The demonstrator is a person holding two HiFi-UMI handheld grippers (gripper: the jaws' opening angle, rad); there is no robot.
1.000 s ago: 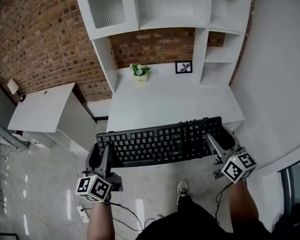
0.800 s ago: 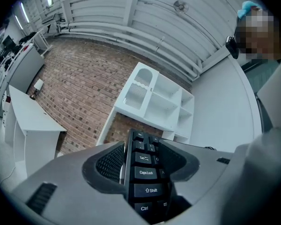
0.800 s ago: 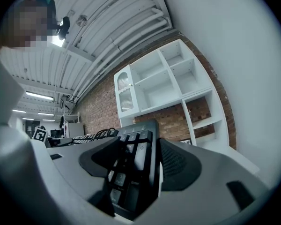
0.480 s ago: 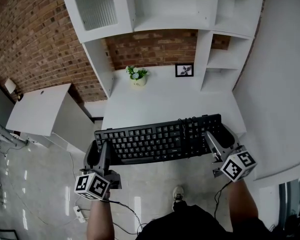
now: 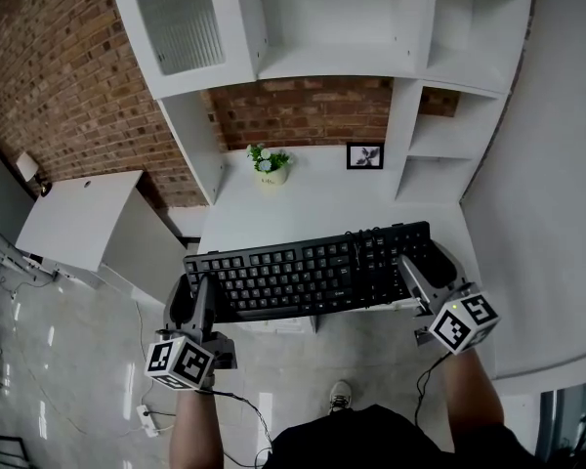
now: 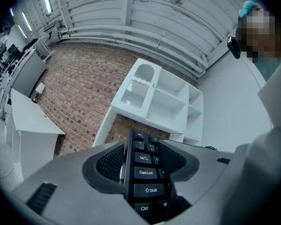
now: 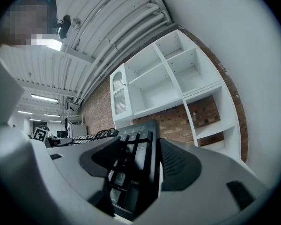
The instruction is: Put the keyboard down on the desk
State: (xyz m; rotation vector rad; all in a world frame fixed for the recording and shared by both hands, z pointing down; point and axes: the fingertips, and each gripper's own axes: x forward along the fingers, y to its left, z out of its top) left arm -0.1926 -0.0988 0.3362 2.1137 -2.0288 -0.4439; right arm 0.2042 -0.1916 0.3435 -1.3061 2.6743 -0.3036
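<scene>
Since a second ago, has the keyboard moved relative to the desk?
Yes. The keyboard has moved forward, closer to the plant, and is now over the desk.

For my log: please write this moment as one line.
keyboard: held over desk front | left gripper: shut on keyboard | right gripper: shut on keyboard

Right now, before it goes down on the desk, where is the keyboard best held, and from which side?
Grip the keyboard at its two short ends, coming in from the near long edge and closing across its thin body. It is long and flat, so end grips should keep it level. The left tongs and the right tongs pinch it this way.
</scene>
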